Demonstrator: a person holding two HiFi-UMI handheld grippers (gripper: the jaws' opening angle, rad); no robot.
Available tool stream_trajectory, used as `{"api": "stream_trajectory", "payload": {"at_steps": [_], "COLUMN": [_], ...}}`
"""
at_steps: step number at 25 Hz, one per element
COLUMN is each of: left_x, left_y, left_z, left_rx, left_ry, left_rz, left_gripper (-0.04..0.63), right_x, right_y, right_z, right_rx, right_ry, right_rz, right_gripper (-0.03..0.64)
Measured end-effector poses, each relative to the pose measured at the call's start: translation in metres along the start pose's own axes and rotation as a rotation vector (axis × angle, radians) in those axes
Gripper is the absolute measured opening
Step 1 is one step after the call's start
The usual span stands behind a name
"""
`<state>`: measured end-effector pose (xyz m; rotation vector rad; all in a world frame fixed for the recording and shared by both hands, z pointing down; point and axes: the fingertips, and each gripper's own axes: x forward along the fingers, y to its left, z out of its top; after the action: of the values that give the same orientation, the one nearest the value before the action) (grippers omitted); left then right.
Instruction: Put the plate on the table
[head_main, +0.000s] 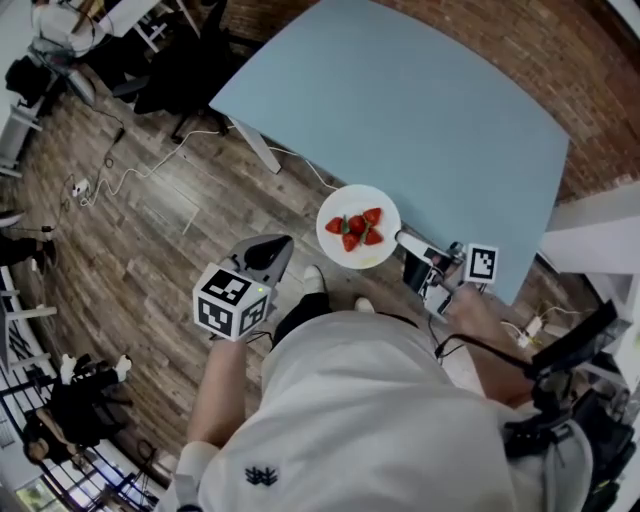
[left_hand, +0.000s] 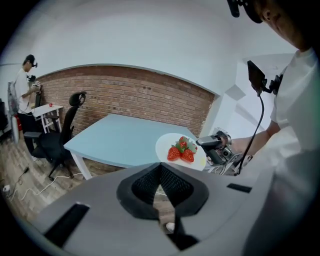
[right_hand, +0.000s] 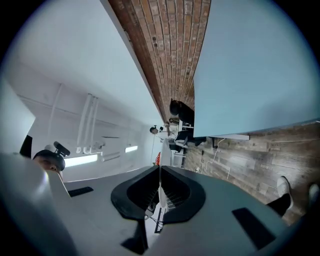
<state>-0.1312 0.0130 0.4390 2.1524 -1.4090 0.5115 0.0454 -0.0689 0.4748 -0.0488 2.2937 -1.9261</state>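
A white plate carrying several red strawberries hangs over the near edge of the light blue table. Whether it touches the tabletop I cannot tell. My right gripper is shut on the plate's right rim. In the right gripper view the plate shows edge-on as a thin white line between the closed jaws of that gripper. My left gripper hovers over the floor left of the plate, shut and empty. The left gripper view shows the plate beyond the left gripper.
A wooden floor with white cables lies left of the table. A black office chair stands at the table's far corner, with a brick wall behind. A person stands at the far left. The wearer's shoes are under the plate.
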Motion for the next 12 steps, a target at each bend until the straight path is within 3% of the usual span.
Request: {"api": "stream_trajectory", "payload": {"at_steps": [7, 12], "left_x": [0.041, 0.078], "left_y": [0.041, 0.048], "left_z": [0.036, 0.044], "left_rx": [0.13, 0.126], "left_ry": [0.079, 0.109], "left_rz": [-0.141, -0.199], "left_gripper": [0.002, 0.002], "right_x": [0.016, 0.004], "right_y": [-0.017, -0.049], "right_z": [0.066, 0.131], "right_rx": [-0.002, 0.001], "right_ry": [-0.208, -0.33], "right_rz": [-0.046, -0.07], "right_gripper": [0.018, 0.018]}}
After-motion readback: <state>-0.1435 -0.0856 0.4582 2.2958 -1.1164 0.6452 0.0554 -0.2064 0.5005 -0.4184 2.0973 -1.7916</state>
